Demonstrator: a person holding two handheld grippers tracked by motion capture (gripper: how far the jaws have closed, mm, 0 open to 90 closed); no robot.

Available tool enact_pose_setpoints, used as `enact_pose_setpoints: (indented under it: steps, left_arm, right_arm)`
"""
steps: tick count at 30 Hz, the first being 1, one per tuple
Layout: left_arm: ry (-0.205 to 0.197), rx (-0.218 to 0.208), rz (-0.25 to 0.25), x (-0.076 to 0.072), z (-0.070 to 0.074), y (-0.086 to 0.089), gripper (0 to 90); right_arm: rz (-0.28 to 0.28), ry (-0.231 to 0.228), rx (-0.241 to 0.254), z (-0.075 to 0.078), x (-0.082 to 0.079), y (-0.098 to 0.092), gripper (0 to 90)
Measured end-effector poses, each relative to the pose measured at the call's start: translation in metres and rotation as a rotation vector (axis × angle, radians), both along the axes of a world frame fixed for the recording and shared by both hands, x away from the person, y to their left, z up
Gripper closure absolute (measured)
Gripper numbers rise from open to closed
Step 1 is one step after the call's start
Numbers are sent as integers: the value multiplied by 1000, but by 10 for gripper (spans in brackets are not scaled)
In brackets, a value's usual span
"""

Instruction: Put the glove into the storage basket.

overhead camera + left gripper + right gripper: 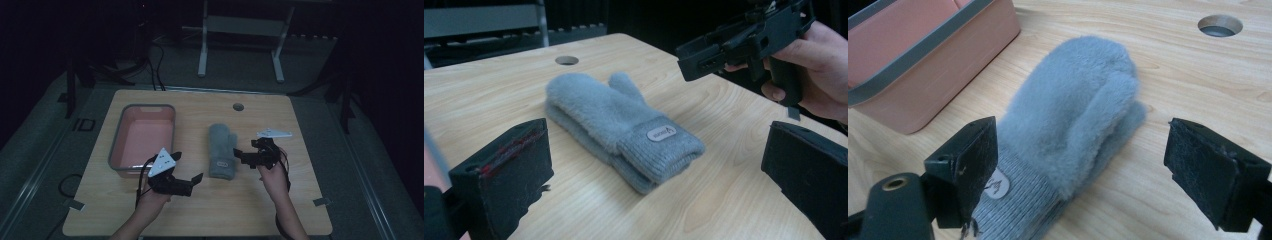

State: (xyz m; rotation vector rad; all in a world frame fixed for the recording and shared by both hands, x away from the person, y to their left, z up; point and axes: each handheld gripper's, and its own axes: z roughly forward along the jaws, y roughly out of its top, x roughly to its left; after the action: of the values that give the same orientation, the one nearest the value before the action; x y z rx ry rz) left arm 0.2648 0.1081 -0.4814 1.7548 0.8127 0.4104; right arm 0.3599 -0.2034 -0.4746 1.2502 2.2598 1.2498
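High view: pink bin (pixel 142 135) sits just behind left gripper (pixel 189 175), gripper's jaws spread wide, gripping nothing. Grey mittens (pixel 222 150), stacked pair, lie flat on table (pixel 300 150) between both grippers, cuff end nearest them, touching neither. Right gripper (pixel 242 156) just right of cuff, jaws wide apart, empty. Right gripper view: mittens (pixel 1073 115) ahead between its jaws, bin (pixel 923 75) off to left.

- High view is looking forward and down from above the person's side, taking in the whole table (pixel 300 210).
- Left gripper view is riding low and close, facing across the mittens (pixel 624 125) toward the right gripper (pixel 704 62).
- Right gripper view is looking down close over the mittens (pixel 1073 110); pink bin (pixel 923 75) beyond.
- All three are sharing the mittens (pixel 221 150).
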Motion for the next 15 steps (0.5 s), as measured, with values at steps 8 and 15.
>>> enact_pose_setpoints:
  steps: [8, 15]
  left_arm:
    - [82, 24, -29, 30, 7, -22, 3]
    - [148, 33, -1, 58, 8, -46, 3]
  right_arm:
    - [5, 1, -16, -2, 12, 2, 141]
    - [-18, 40, -33, -15, 19, 5, 130]
